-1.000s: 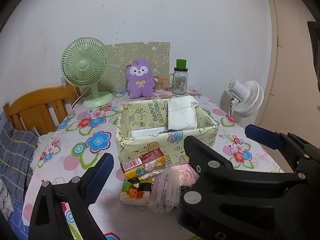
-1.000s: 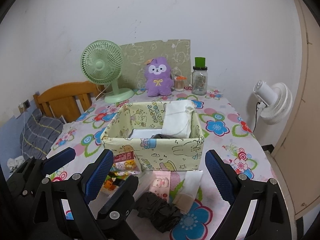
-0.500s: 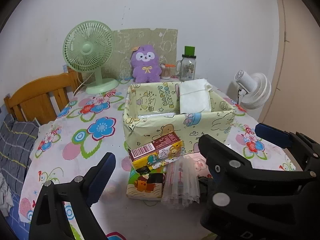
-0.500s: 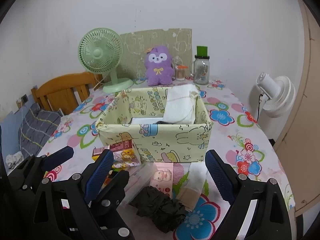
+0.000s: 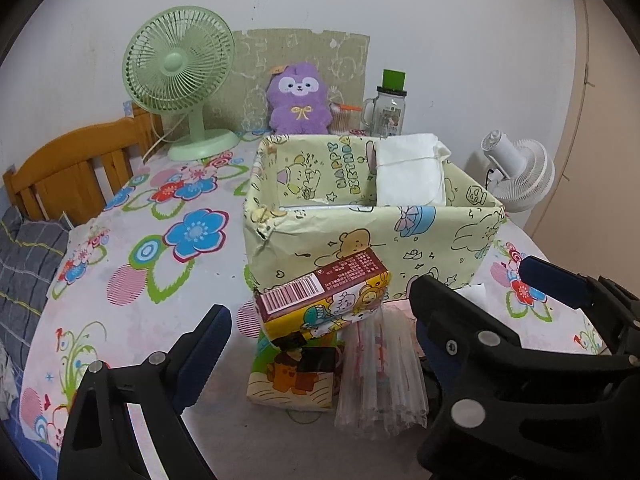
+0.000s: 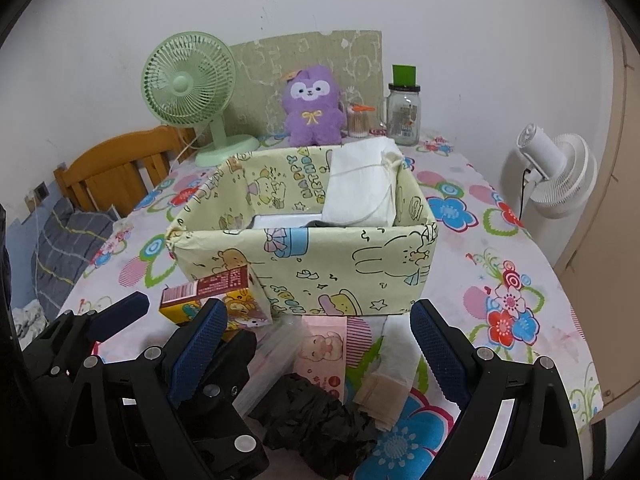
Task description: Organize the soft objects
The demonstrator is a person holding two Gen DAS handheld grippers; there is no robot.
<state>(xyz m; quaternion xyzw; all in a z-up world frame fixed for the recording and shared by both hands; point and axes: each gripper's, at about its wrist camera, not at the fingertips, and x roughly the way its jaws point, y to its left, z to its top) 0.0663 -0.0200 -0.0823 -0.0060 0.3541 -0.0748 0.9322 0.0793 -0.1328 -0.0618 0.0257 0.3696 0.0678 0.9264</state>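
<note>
Box (image 5: 400, 240) lettered "HAPPY BIRTHDAY"

Both cameras sit low over the near edge of the counter (image 5: 132, 280), facing its far edge and the wall. The left wrist view looks from the near left, close to the yellow box (image 5: 400, 236); the right tool (image 5: 468, 276) crosses its lower right. The right wrist view looks from slightly farther right, with the left tool (image 6: 132, 312) at its lower left. Both share the box, the green fan (image 6: 188, 88) and the purple plush (image 6: 314, 106) (all along the far edge).
</note>
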